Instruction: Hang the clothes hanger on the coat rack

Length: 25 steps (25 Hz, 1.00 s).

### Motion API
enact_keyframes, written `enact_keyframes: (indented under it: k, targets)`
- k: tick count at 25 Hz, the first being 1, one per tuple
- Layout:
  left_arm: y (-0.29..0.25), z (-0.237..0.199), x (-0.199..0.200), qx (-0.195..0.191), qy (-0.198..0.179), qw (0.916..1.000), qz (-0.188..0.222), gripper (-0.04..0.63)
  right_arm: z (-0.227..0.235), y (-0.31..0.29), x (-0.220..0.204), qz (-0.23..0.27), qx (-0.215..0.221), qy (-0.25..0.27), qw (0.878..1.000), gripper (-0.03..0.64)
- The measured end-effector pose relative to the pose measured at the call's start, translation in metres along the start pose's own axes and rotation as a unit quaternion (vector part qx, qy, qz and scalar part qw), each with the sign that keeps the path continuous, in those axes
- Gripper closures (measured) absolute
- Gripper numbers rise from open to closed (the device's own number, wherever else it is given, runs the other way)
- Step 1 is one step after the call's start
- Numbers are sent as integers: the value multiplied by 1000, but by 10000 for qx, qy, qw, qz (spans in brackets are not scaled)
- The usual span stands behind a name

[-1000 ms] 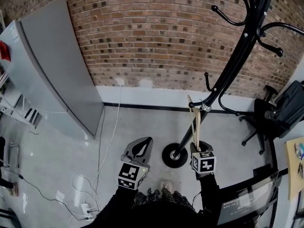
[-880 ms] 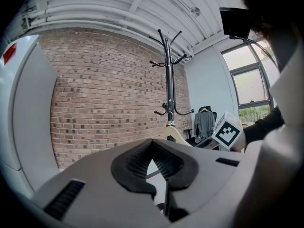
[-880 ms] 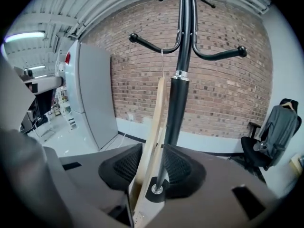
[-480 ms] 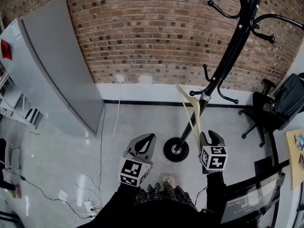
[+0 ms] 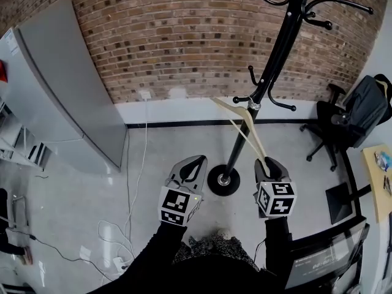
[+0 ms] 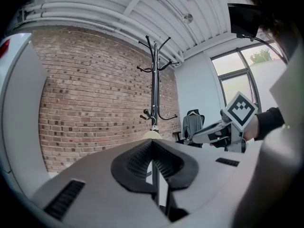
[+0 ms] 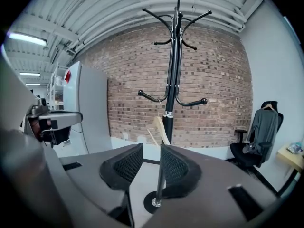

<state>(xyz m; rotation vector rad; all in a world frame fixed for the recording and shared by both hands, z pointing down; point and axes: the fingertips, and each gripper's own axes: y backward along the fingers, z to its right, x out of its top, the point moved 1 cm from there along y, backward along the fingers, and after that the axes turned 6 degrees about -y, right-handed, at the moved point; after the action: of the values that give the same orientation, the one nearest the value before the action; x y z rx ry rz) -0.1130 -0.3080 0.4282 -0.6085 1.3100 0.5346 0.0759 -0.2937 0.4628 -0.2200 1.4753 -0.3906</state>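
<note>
A pale wooden clothes hanger (image 5: 244, 126) hangs tilted by its metal hook from a low peg of the black coat rack (image 5: 274, 63). Its lower arm ends just in front of my right gripper (image 5: 270, 163), which stands open with nothing between its pads. In the right gripper view the hanger (image 7: 161, 129) shows beyond the parted jaws, against the rack's pole (image 7: 172, 80). My left gripper (image 5: 192, 165) hovers left of the rack's round base (image 5: 222, 180), shut and empty. In the left gripper view the rack (image 6: 154, 87) stands straight ahead.
A tall grey cabinet (image 5: 58, 87) leans along the left wall. An office chair with a dark garment on it (image 5: 360, 114) stands at the right, near a desk corner (image 5: 380, 185). White cables (image 5: 138, 164) run over the floor to a power strip (image 5: 119, 263).
My right gripper let go of the hanger's lower end, opened and rose. The hanger now hangs from the low peg alone. My left gripper shifted slightly toward the rack.
</note>
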Motion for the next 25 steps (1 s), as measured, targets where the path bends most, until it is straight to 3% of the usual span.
enact_keyframes:
  k: [4, 8, 14, 25]
  targets:
    - [2, 13, 5, 28, -19, 10000, 37, 588, -4, 14, 5, 153, 194, 85, 9997, 502]
    - [10, 28, 9, 129, 2, 9999, 33, 588, -3, 29, 6, 335, 379, 125, 9986, 604]
    - [19, 68, 15, 270, 95, 9996, -42, 588, 8, 64, 7, 418, 662, 223, 9967, 606]
    - [42, 138, 20, 435, 36, 9990, -68, 588, 36, 125, -21, 476, 792, 330, 9952, 607]
